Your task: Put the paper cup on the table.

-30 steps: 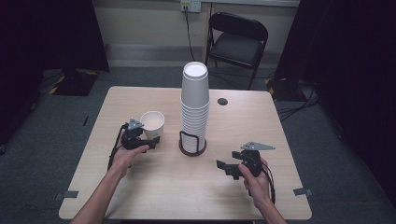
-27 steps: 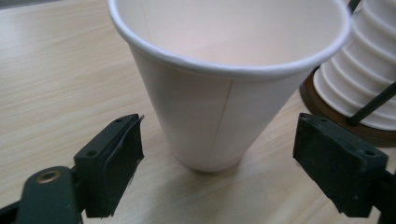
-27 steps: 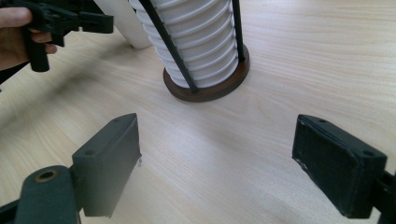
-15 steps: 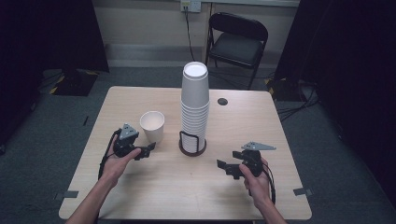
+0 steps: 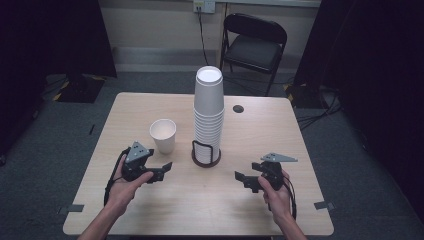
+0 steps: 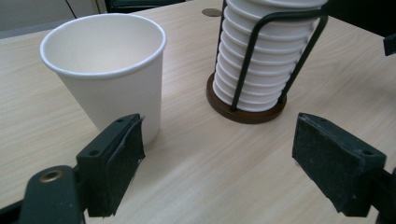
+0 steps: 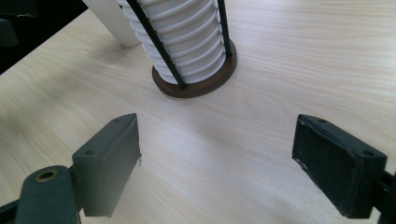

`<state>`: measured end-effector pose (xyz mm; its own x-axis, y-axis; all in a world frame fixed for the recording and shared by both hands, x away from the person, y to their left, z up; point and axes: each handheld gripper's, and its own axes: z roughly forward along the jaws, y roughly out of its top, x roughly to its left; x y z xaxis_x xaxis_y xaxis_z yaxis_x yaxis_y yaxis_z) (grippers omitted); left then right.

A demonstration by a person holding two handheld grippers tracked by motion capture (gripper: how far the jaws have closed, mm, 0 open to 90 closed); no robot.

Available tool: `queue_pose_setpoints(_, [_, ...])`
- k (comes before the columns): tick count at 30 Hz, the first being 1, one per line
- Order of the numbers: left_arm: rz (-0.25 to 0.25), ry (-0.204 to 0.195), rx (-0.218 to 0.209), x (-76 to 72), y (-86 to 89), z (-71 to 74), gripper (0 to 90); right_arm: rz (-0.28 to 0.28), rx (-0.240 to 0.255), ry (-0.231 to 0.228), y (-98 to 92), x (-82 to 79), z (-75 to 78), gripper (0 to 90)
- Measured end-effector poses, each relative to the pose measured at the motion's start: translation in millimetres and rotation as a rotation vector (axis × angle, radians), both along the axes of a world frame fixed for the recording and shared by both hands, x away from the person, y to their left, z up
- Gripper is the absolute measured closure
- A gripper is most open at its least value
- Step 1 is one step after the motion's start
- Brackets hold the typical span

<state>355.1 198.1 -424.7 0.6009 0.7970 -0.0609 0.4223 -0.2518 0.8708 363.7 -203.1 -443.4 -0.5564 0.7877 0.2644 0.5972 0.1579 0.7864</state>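
A single white paper cup [image 5: 163, 135] stands upright on the table, left of a tall stack of white cups [image 5: 208, 112] held in a black wire holder on a round brown base [image 5: 206, 158]. My left gripper [image 5: 160, 171] is open, a little in front of the single cup [image 6: 105, 70] and apart from it. Its jaws stand wide with nothing between them. The stack [image 6: 261, 56] rises to the right in the left gripper view. My right gripper [image 5: 246, 180] is open too, resting low at the right, facing the holder's base [image 7: 196, 79].
The light wooden table [image 5: 280, 130] has a small dark round grommet [image 5: 238, 108] behind the stack. A black folding chair [image 5: 254, 42] stands beyond the far edge. Tape marks lie on the grey carpet by the front corners.
My left gripper let go of the single cup and drew back toward the person. The cup stays upright where it was set. The right gripper has not moved.
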Motion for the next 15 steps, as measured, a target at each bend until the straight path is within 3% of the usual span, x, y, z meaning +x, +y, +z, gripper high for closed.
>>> queue_pose_setpoints(5, [-0.002, -0.025, -0.031, -18.8, -2.7, 2.8, 16.2, -0.013, 0.003, 0.003, -2.4, 0.2, -0.5, 14.7])
queue_pose_setpoints(7, [-0.008, -0.037, -0.023, -27.4, -4.7, -0.8, 16.1, -0.015, 0.001, 0.004, -2.7, -0.2, -0.9, 14.7])
queue_pose_setpoints(10, [-0.020, -0.028, -0.018, -32.2, -6.8, -8.8, 15.9, -0.015, -0.008, 0.000, -2.3, -1.1, -1.4, 14.7])
queue_pose_setpoints(15, [-0.022, -0.015, -0.045, -36.4, -5.0, -18.1, 16.0, -0.012, -0.050, -0.014, 1.1, -2.5, -4.1, 14.4])
